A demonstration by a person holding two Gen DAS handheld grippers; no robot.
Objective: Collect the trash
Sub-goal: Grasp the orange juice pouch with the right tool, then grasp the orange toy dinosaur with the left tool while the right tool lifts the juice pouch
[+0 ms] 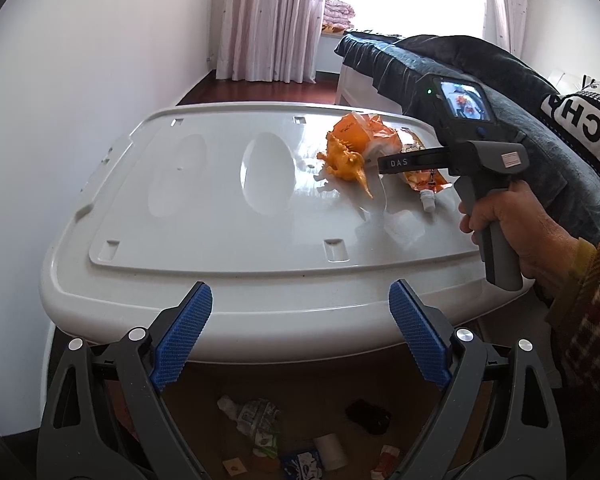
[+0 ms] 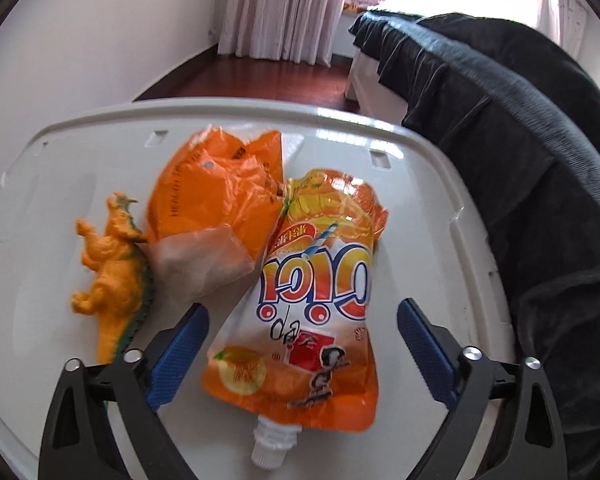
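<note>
An orange drink pouch (image 2: 312,304) with a white spout lies on the white lid (image 2: 432,216); it also shows in the left wrist view (image 1: 424,178). A crumpled orange wrapper (image 2: 216,208) lies behind it, touching it. An orange toy dinosaur (image 2: 112,272) lies to the left. My right gripper (image 2: 302,344) is open, its jaws standing on either side of the pouch just above it. My left gripper (image 1: 300,328) is open and empty at the lid's near edge (image 1: 260,316).
Below the lid's near edge, a brown box floor (image 1: 312,408) holds several pieces of trash. A dark blanket (image 2: 520,160) on a bed lies along the right. A white wall (image 1: 80,80) is on the left.
</note>
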